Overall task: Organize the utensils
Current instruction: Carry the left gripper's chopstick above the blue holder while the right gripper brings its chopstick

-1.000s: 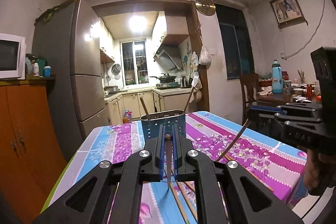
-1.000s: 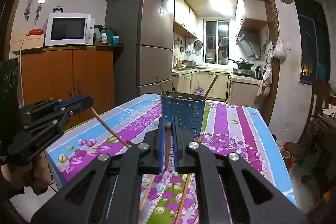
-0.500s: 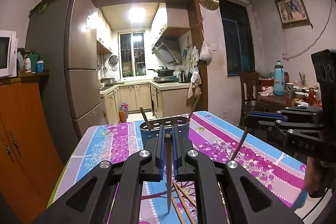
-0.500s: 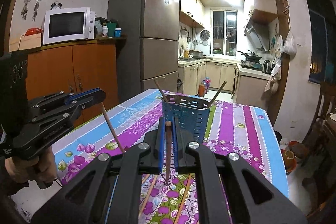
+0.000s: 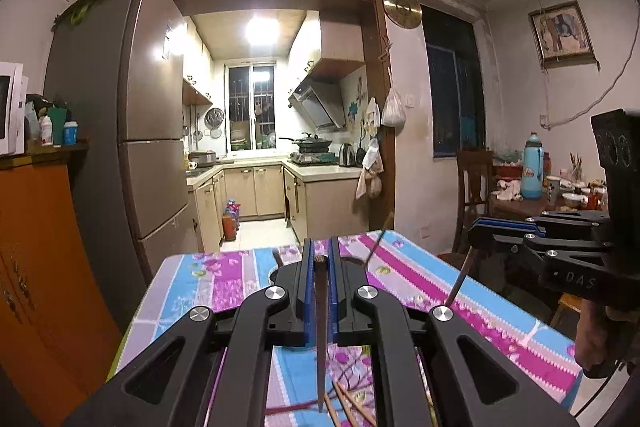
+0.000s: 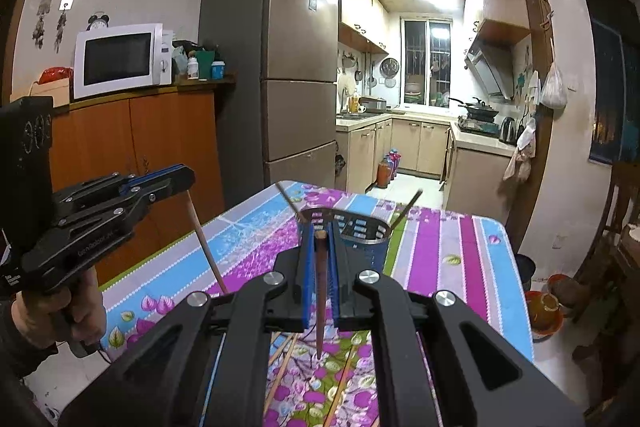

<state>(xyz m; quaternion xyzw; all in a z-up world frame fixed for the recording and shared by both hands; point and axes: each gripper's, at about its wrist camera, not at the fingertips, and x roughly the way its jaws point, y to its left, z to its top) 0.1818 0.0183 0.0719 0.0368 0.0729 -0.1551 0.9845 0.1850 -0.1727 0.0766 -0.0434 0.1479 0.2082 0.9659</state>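
Observation:
My left gripper (image 5: pixel 320 259) is shut on a dark wooden chopstick (image 5: pixel 320 331) that hangs point down above the flowered tablecloth (image 5: pixel 224 279). In the right wrist view my right gripper (image 6: pixel 320 231) is likewise shut on a chopstick (image 6: pixel 320 291), held upright just in front of the blue perforated utensil holder (image 6: pixel 364 239). Two chopsticks lean out of that holder. Each view catches the other gripper at its side, the left gripper (image 6: pixel 186 181) and the right gripper (image 5: pixel 478 229), each with its stick slanting down. Loose chopsticks (image 6: pixel 282 359) lie on the cloth below. In the left wrist view my fingers hide most of the holder.
A tall fridge (image 6: pixel 280 67) and an orange cabinet (image 6: pixel 132 147) with a microwave (image 6: pixel 120 59) stand left of the table. A wooden chair (image 5: pixel 474 183) and a cluttered side table (image 5: pixel 520 203) stand to the right. A kitchen doorway lies beyond the table's far edge.
Both grippers have risen with their chopsticks still clamped. The holder and table sit lower in both views, and the sticks' tips hang clear of the cloth.

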